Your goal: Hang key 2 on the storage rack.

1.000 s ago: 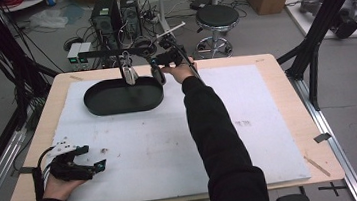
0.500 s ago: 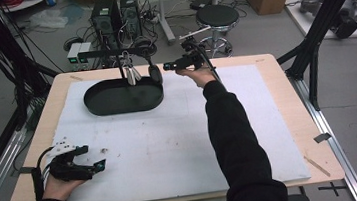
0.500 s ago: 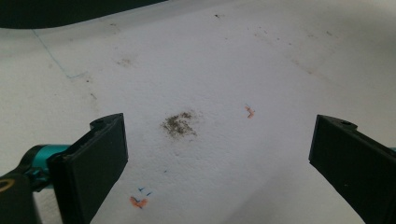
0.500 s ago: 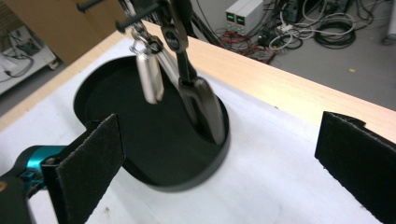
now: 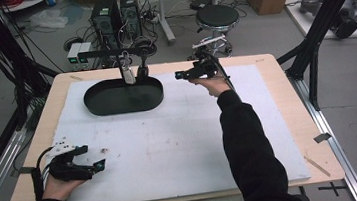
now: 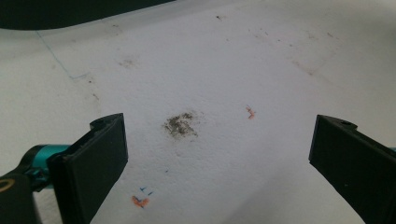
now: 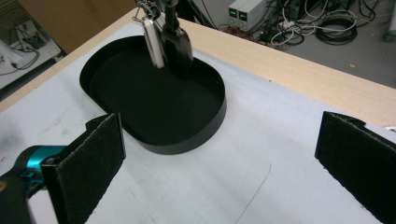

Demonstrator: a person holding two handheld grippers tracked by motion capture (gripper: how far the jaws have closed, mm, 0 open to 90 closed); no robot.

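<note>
hanging utensils (image 7: 166, 39) above black tray (image 7: 154, 93)

tray (image 5: 124, 103): black | mat (image 5: 181, 145): white, smudged | table (image 5: 274, 70): light wood

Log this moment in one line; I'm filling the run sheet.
right hand-held gripper: open, empty, beside black tray | left hand-held gripper: open, empty

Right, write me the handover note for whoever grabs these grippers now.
Left gripper: jaws open, empty, low over the white mat at its near left corner.
Right gripper: jaws just opened, nothing between them, held to the right of the black tray.
Things: silver utensil and black utensil hang from the rail over the tray's far edge.
Done: both utensils look hung.
Left: probably only bringing the right gripper back.
</note>
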